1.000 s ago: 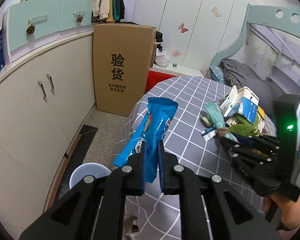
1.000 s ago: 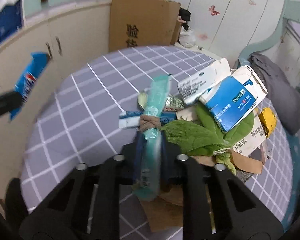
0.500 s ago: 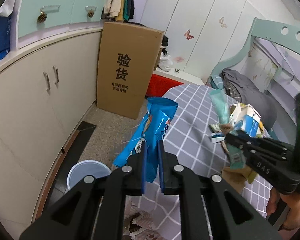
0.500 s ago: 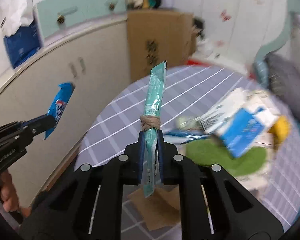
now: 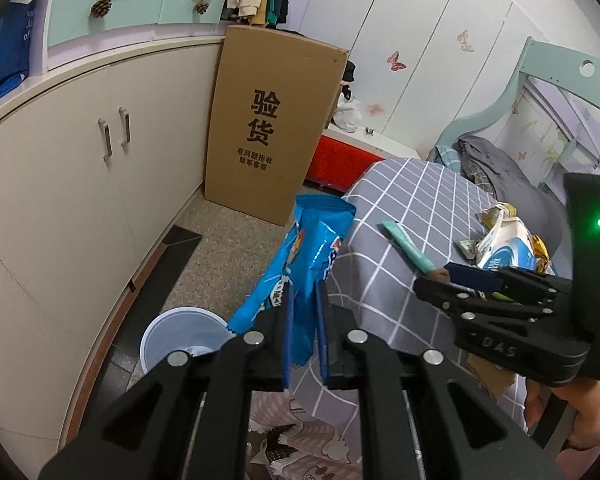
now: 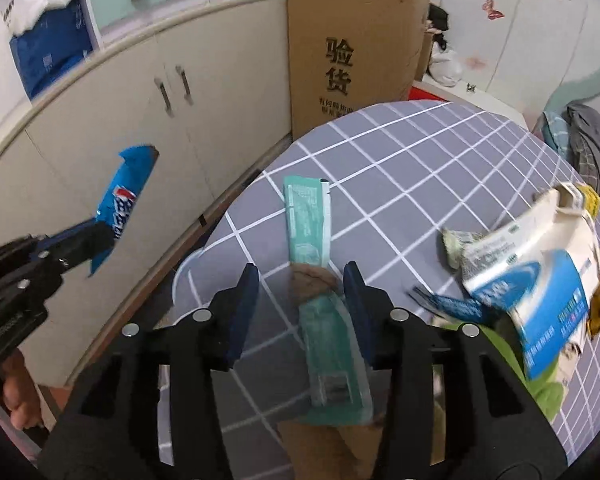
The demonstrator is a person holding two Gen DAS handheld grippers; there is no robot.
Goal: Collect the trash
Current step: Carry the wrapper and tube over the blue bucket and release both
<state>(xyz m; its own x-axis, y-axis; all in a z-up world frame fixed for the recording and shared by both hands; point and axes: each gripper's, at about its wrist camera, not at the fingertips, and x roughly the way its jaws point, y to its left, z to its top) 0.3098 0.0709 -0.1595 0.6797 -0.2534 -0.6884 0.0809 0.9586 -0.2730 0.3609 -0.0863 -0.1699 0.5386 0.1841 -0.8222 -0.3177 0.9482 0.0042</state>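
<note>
My left gripper [image 5: 304, 308] is shut on a blue snack wrapper [image 5: 316, 240], which hangs past the table's edge, above and to the right of a white bin [image 5: 180, 332] on the floor. In the right wrist view that wrapper [image 6: 128, 196] and the left gripper [image 6: 96, 236] show at the left. My right gripper [image 6: 300, 280] hovers over the checked table [image 6: 420, 168] near its left edge with its jaws opening. A long teal packet [image 6: 306, 224] with a brown band lies loose between them, closer to the right pad. The left wrist view shows the right gripper [image 5: 440, 280] with the teal packet [image 5: 408, 246] sticking out.
A heap of trash with a blue and white carton [image 6: 540, 280], green cloth and a yellow wrapper sits on the table's right side. A tall cardboard box [image 5: 268, 120] stands against cream cabinets [image 5: 80, 180]. A bed frame is at the far right.
The right gripper lifted the teal packet off the heap, carried it left toward the table's edge, and its jaws have parted. The left gripper moved the blue wrapper off the table toward the bin.
</note>
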